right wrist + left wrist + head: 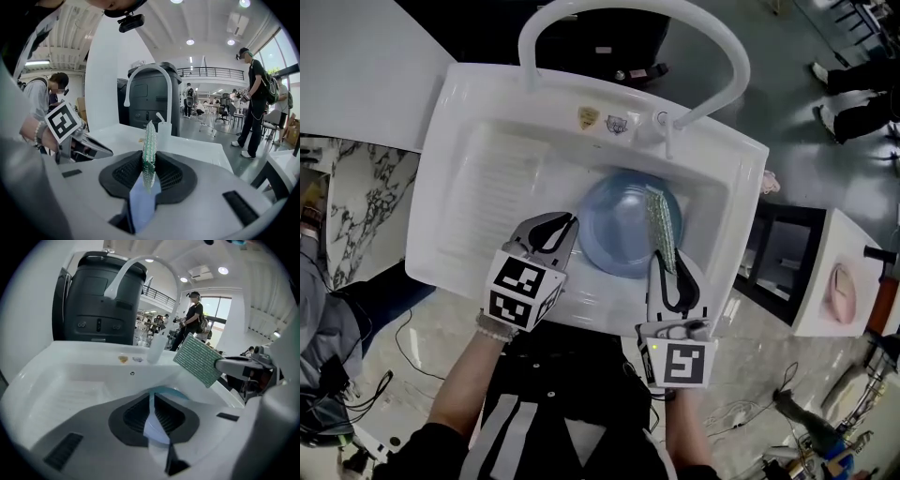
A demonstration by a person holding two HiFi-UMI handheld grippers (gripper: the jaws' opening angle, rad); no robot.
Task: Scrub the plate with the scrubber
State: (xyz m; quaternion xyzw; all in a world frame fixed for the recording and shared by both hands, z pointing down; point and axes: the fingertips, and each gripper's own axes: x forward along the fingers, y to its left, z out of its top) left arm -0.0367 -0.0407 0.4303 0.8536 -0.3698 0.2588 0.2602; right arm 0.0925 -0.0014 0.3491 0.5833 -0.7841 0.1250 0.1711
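A round blue plate [619, 230] lies in the basin of the white sink [469, 122]. My left gripper [570, 223] reaches in from the near left and is shut on the plate's left rim; in the left gripper view the thin blue rim [151, 404] runs between its pads. A green meshed scrubber [661, 225] stands on edge over the plate's right side, and my right gripper [662, 261] is shut on its near end. In the right gripper view the scrubber [149, 145] shows edge-on between the jaws. From the left gripper view, the scrubber [199, 360] hangs above the basin.
A white arched faucet [628, 14] spans the sink's back, with a white bottle [157, 347] beside its base. A marbled surface [366, 197] lies to the left and a white stand with a pink object [842, 286] to the right. People stand in the room behind.
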